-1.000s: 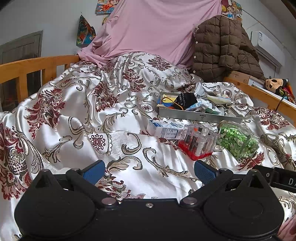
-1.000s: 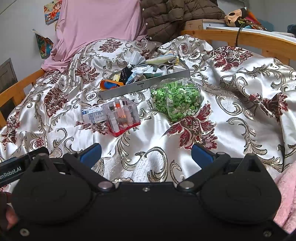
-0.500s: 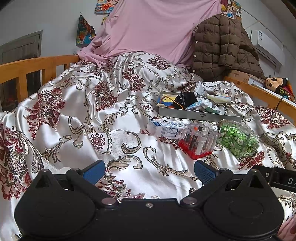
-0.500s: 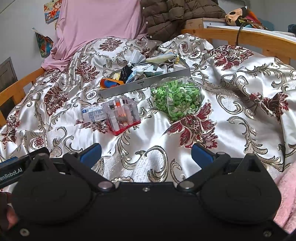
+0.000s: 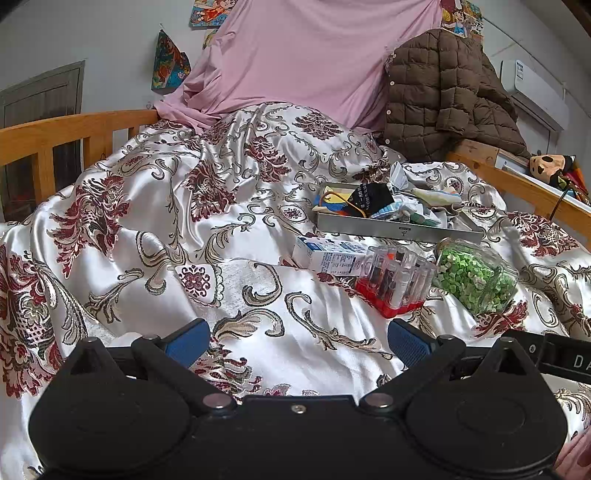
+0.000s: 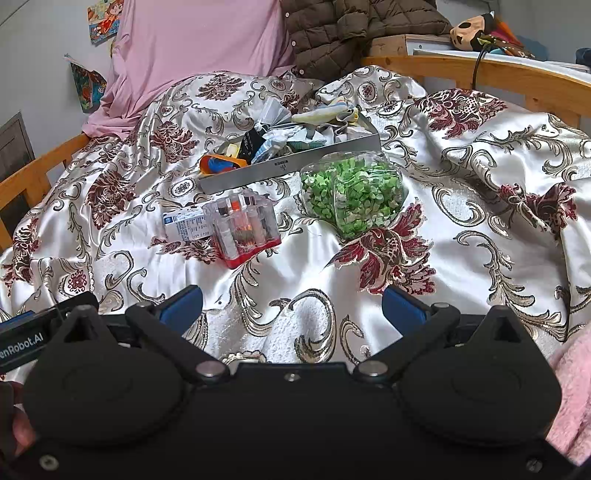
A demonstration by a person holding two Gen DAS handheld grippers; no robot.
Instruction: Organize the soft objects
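Observation:
A metal tray (image 5: 395,228) (image 6: 295,166) lies on the bed, heaped with soft cloth items: a black one (image 5: 371,199), pale socks (image 6: 328,112) and an orange-blue piece (image 6: 218,164). In front of it lie a white carton (image 5: 327,258) (image 6: 186,223), a clear box of small bottles on a red base (image 5: 397,280) (image 6: 245,229) and a clear jar of green bits (image 5: 474,275) (image 6: 352,192). My left gripper (image 5: 297,339) is open and empty, low over the quilt. My right gripper (image 6: 291,306) is open and empty, short of the box and jar.
A satin floral quilt (image 5: 155,206) covers the bed, with wooden rails (image 5: 55,129) (image 6: 517,79) on both sides. A pink sheet (image 5: 314,62) and a brown quilted jacket (image 5: 443,96) are at the head. A plush toy (image 6: 467,33) sits on the right ledge.
Both views have shifted slightly; the tray, box and jar sit a little farther up in the frames. Both grippers stay open and empty.

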